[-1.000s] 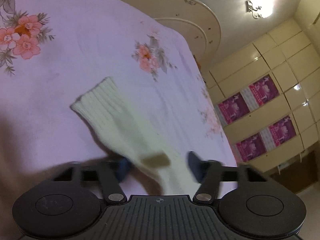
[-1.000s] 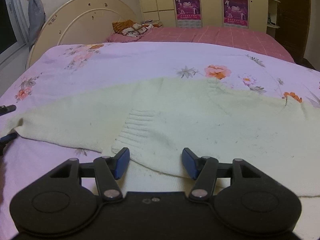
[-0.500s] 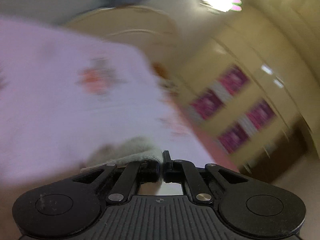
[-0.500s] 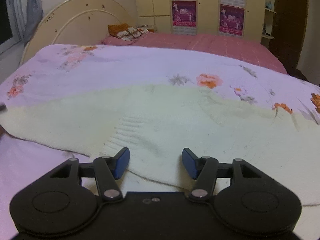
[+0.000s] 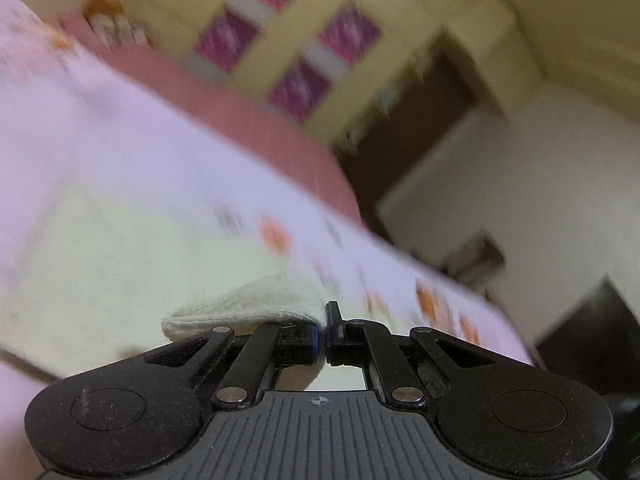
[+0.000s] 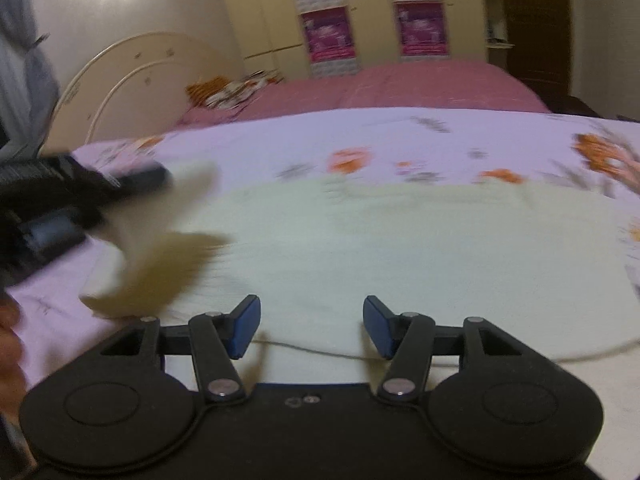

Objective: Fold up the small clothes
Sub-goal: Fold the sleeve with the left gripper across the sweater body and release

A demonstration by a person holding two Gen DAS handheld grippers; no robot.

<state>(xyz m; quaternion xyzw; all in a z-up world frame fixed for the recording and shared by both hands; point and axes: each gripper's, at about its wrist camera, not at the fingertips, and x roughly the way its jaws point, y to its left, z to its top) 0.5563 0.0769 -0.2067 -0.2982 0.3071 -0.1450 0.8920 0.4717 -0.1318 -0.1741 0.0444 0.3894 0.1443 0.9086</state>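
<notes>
Over on my left, my left gripper [image 5: 323,330] is pinched fully closed on the ribbed cuff of the sleeve [image 5: 256,304], and the cream knit bunches up just past its fingertips. From the right wrist view that same left gripper [image 6: 160,178] shows as a dark blur at the left edge, with the sleeve [image 6: 160,240] hanging off it above the bed [image 6: 400,136], lifted clear of the floral sheet.

Middle of the scene: the cream sweater [image 6: 400,248] lies spread flat across the lilac sheet, its body stretching off to the right. The sleeve looks to be heading across onto that body, so I judge this to be the sleeve fold, early in the job.

On the right, my right gripper [image 6: 312,326] hovers about half open just over the sweater's near hem, nothing between its blue pads [image 6: 244,326]. It grips nothing.

What could go wrong? My hold on the cuff is at the very edge of the knit; a quick swing might tug it free, and the sleeve would flop short of the body. The loose knit may also drag the shoulder with it and wrinkle the flat panel, since my right gripper isn't pinning anything down. And everything's blurred, so I can't tell exactly where the sleeve will land.
</notes>
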